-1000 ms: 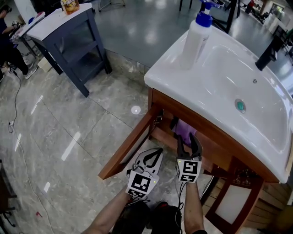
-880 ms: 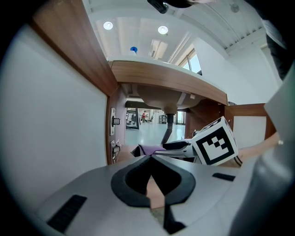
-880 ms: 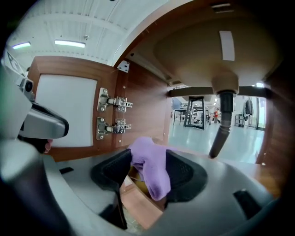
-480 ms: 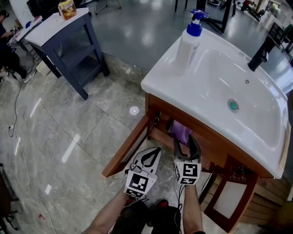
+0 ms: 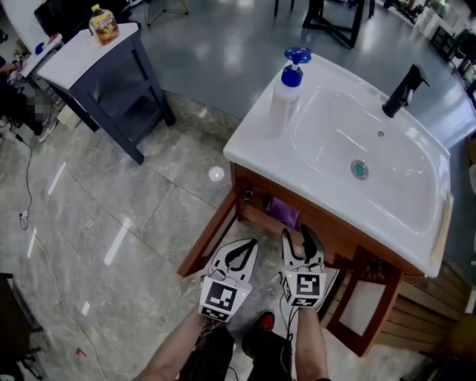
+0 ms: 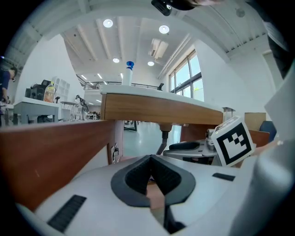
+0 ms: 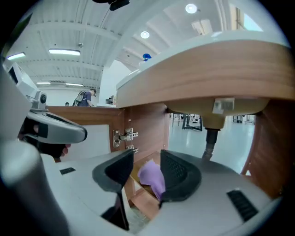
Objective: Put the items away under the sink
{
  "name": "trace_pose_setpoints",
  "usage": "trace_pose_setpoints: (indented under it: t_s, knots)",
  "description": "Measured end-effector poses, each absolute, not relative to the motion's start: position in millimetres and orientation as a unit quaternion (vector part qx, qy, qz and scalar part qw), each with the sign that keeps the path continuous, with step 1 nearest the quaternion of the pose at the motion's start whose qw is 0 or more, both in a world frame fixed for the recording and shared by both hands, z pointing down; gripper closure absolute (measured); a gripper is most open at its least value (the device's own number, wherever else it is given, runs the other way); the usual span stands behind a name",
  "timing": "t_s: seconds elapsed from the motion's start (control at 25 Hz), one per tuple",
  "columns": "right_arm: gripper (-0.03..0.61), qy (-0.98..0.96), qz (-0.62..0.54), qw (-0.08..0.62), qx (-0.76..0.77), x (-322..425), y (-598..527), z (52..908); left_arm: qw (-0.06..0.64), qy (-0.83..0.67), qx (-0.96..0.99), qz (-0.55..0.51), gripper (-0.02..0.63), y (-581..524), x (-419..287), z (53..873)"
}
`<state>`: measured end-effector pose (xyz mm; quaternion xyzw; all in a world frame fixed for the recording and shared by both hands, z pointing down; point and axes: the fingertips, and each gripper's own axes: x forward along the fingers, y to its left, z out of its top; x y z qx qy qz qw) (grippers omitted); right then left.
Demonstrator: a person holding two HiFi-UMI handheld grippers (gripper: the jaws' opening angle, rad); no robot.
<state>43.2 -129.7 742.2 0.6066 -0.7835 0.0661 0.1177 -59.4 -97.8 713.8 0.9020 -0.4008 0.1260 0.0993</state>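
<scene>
A purple item (image 5: 283, 212) lies inside the open wooden cabinet (image 5: 245, 217) under the white sink (image 5: 327, 195). In the right gripper view the purple item (image 7: 152, 177) shows beyond the jaws, on the cabinet floor. My right gripper (image 5: 299, 234) (image 7: 146, 161) is open in front of the cabinet mouth. Its jaws have just been closing a little with nothing between them. My left gripper (image 5: 251, 244) (image 6: 150, 161) hovers beside it, shut and empty, next to the open left door (image 5: 212, 242). A white soap bottle with a blue pump (image 5: 285, 93) stands on the sink's left corner.
The right cabinet door (image 5: 364, 305) hangs open. A drain pipe (image 7: 209, 138) runs down inside the cabinet. A black faucet (image 5: 400, 91) stands at the sink's far side. A dark blue side table (image 5: 104, 67) with a yellow pack (image 5: 104, 22) stands at the far left on the marble floor.
Both grippers have risen in front of the cabinet. The head view has lifted, so more of the sink top shows. The purple item has stayed in the cabinet.
</scene>
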Motion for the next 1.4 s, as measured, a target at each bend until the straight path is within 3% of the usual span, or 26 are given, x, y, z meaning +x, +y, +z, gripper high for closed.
trace_pose_setpoints:
  t_s: [0.6,1.4]
  knots:
    - [0.493,-0.747,0.058,0.111,0.653,65.9,-83.4,605.6,0.097,-0.385,0.909,0.13,0.607,-78.6,-58.0,586.0]
    - [0.534,-0.735,0.033,0.11,0.668,81.3,-32.3,402.8,0.051,-0.395,0.91,0.113,0.607,-71.2,-77.3,382.2]
